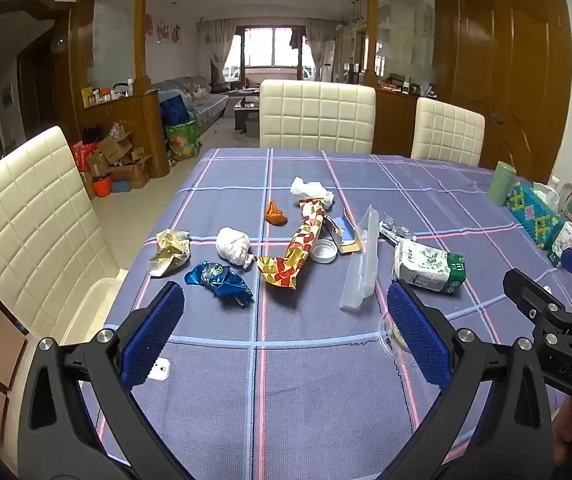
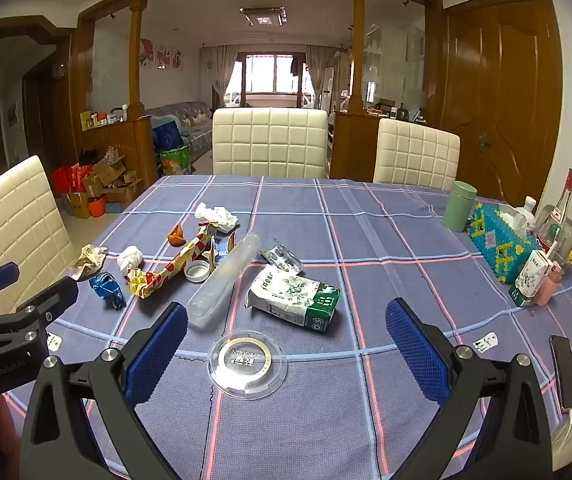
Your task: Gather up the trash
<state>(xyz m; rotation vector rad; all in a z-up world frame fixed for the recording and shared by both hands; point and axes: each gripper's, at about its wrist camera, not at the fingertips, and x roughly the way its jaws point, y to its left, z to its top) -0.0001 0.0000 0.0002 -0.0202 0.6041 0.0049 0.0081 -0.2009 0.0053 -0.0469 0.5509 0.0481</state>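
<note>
Collection not begun: every piece of trash lies on the table (image 2: 406, 216), mid-frame. Left gripper (image 1: 286, 300) and right gripper (image 2: 286, 320) stand apart, holding nothing. Count: one tissue pack (image 2: 294, 300), one clear tube (image 2: 225, 280), one patterned wrapper (image 2: 169, 268), one round lid (image 2: 247, 362), two tissue wads.

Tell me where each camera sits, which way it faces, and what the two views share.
Left wrist: on the left tool, facing across the table toward the chairs; its open blue fingers show, the right tool at far right.
Right wrist: on the right tool, same heading, above a clear round lid; the left tool shows at left.
Shared: tissue pack, blue wrapper.
</note>
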